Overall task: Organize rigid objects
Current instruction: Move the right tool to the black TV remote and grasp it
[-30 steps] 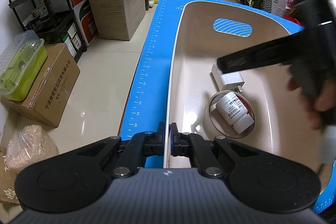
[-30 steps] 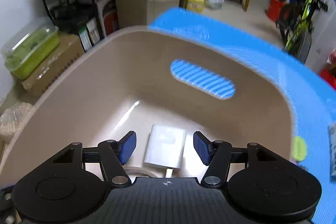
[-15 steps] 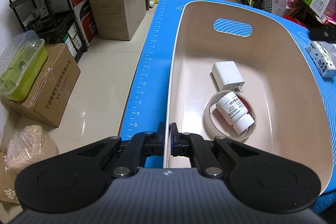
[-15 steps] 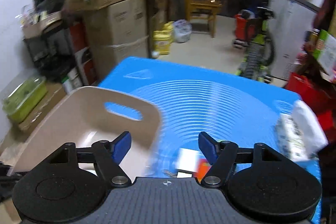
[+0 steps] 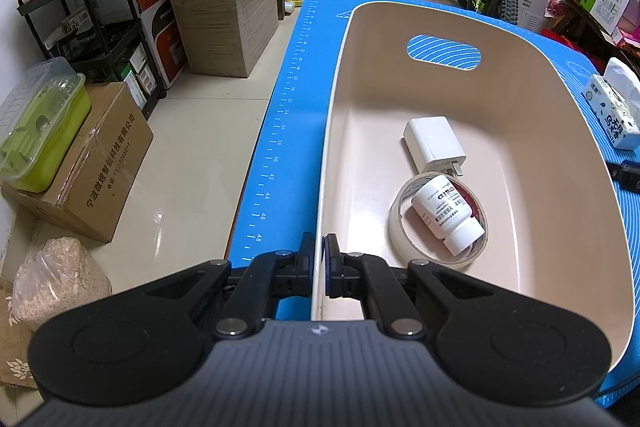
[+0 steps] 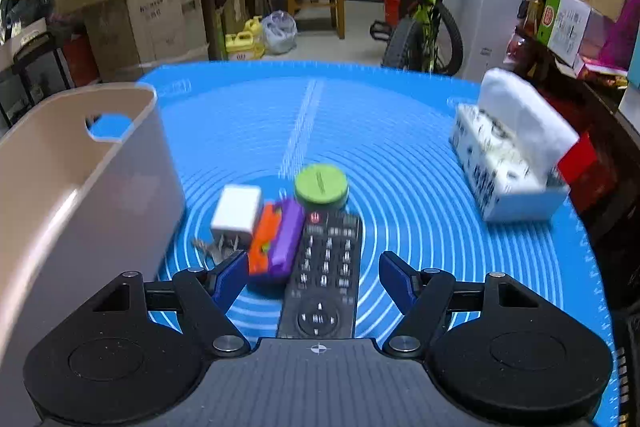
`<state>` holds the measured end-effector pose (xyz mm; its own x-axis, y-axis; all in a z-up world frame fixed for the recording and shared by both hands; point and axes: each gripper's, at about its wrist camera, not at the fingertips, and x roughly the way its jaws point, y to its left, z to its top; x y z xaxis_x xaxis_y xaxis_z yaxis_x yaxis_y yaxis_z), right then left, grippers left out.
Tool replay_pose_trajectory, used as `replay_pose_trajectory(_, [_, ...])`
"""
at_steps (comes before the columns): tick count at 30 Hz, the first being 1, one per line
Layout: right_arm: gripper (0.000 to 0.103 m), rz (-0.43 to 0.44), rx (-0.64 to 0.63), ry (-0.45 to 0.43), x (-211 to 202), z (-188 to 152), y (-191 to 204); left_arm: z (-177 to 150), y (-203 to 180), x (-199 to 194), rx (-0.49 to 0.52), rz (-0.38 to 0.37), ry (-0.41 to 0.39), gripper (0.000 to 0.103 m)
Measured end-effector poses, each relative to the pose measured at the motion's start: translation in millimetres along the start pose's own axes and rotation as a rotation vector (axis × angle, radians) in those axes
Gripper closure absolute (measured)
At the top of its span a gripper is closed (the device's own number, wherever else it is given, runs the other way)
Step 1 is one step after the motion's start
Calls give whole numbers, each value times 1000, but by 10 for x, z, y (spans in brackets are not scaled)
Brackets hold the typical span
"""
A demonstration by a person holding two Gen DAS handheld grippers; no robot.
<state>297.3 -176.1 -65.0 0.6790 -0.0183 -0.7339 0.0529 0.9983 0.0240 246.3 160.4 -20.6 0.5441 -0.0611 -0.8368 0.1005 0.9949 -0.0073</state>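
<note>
Pinching bin (image 5: pixel 560 131) rim, left claw (image 5: pixel 319 269) steadies it; right claw (image 6: pixel 312 277) wide over remote (image 6: pixel 326 267). Risk: remote jammed against purple block (image 6: pixel 286 241), so grab drags neighbours or slips.

Both grippers share one build: a grey ribbed housing with a small crosshair mark at its front edge, two round black discs at the sides, and black linkage arms fastened with silver screws. The left gripper (image 5: pixel 320 267) has black fingers; the right gripper (image 6: pixel 312 277) has blue pads (image 6: pixel 230 277).
</note>
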Motion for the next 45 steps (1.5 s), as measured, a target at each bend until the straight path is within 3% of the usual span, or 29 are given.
replay_pose_trajectory(9, [26, -9, -12, 52, 258, -186, 78, -8, -3, -12, -2, -5, -3, 97])
replay_pose_trajectory(17, [27, -59, -14, 40, 365, -237, 38, -15, 4, -7, -4, -6, -3, 97])
replay_pose_trajectory(24, [28, -51, -11, 17, 381, -305, 3, -19, 2, -6, -2, -5, -3, 97])
replay_pose_trajectory(27, [34, -40, 8, 14, 372, -315, -1, -18, 2, -5, -2, -5, -3, 97])
replay_pose_trajectory(29, [47, -30, -3, 6, 353, -326, 29, -19, 2, -5, -3, -5, -3, 97])
replay_pose_trajectory(45, [49, -54, 18, -30, 96, -241, 30, -7, 17, 1, -5, -6, -5, 97])
